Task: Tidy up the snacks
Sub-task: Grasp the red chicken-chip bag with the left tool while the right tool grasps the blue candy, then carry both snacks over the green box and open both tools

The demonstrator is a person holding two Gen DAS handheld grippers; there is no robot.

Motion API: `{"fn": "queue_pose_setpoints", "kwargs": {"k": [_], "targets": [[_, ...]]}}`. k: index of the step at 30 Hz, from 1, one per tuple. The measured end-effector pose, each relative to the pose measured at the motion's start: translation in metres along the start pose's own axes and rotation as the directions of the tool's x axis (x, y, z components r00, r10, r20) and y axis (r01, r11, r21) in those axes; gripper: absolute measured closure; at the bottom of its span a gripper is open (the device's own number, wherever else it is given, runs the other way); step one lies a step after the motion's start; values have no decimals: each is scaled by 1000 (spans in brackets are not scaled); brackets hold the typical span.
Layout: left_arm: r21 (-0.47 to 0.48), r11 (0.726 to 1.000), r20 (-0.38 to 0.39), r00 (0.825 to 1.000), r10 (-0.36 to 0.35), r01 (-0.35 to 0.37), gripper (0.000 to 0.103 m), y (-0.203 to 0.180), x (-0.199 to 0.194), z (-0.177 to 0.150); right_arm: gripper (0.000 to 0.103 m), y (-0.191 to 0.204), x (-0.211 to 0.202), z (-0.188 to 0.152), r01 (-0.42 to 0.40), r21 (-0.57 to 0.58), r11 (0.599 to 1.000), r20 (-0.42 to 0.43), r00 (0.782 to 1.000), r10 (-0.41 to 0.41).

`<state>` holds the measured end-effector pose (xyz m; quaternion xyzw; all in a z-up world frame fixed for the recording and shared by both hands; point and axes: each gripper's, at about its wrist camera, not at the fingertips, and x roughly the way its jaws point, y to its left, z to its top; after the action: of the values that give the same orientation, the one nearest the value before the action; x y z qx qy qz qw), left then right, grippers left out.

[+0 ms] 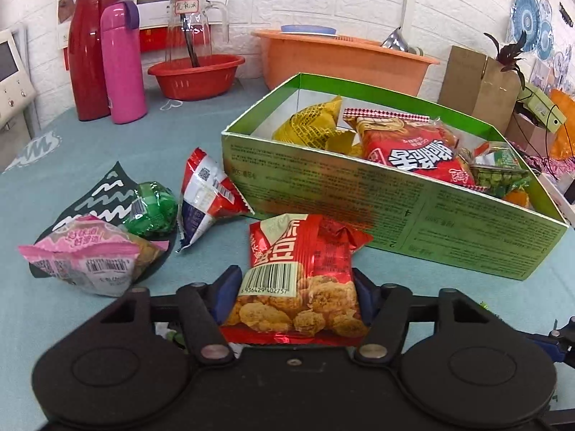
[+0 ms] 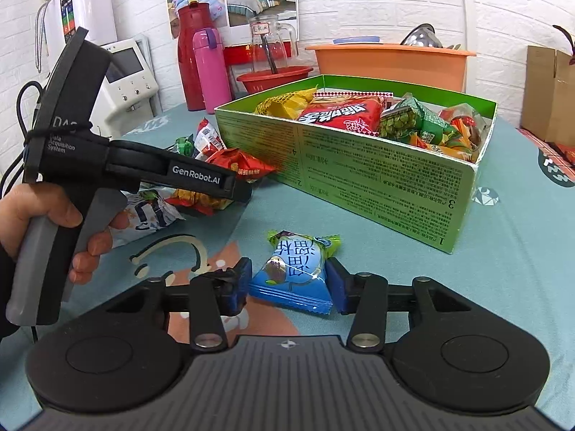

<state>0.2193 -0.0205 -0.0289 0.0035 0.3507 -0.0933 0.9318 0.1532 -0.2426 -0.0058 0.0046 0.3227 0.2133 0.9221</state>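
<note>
1. The left gripper (image 1: 298, 296) has its blue pads pressed against both sides of a red snack packet (image 1: 300, 280), barcode up, gripping it just in front of the green box (image 1: 395, 212).
2. The right gripper (image 2: 293, 285) has its fingers spread around a blue snack packet (image 2: 296, 274) lying flat on the teal tablecloth (image 2: 503, 287); the left pad seems to touch its edge, the right one sits just beside it, so I cannot tell whether it is gripped.
3. The person's left hand (image 2: 46, 222) wraps the grey handle of the left gripper, off to the side of the box.
4. The green box already holds a yellow packet (image 1: 312, 125), a large red bag (image 1: 413, 151) and green pea packets (image 2: 409, 122).
5. Loose on the cloth left of the box lie a pink packet (image 1: 90, 258), a green sweet (image 1: 151, 208) and a red-and-white packet (image 1: 206, 194).
6. Behind stand a pink bottle (image 1: 122, 61) and a red flask (image 1: 90, 43), side by side.
</note>
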Motion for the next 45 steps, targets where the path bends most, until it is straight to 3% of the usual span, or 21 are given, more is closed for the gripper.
{"fn": "queue_pose_setpoints", "kwargs": {"k": [15, 17, 26, 32, 37, 42, 45], "targets": [[-4, 999, 25, 998, -50, 50, 12, -13, -25, -2, 34, 2, -29, 10, -23, 5, 1000, 98, 995, 22], [-1, 999, 32, 998, -52, 52, 13, -15, -28, -1, 49, 1, -31, 10, -26, 9, 1000, 102, 995, 25], [-47, 992, 83, 990, -113, 117, 13, -9, -47, 8, 53, -1, -35, 13, -44, 13, 999, 119, 992, 42], [-84, 970, 187, 960, -209, 227, 14, -7, -77, 34, 53, -9, -51, 29, -41, 8, 999, 211, 977, 38], [-66, 963, 249, 938, -239, 262, 13, -19, -79, 64, 53, -21, -49, 55, 6, 5, 1000, 281, 960, -7], [-84, 954, 260, 930, -259, 289, 14, -25, -51, 93, 53, -46, -29, 81, 64, 37, 997, 334, 940, -73], [-104, 957, 256, 937, -239, 272, 14, -23, -26, 108, 53, -62, -13, 93, 87, 69, 994, 340, 935, -105]]}}
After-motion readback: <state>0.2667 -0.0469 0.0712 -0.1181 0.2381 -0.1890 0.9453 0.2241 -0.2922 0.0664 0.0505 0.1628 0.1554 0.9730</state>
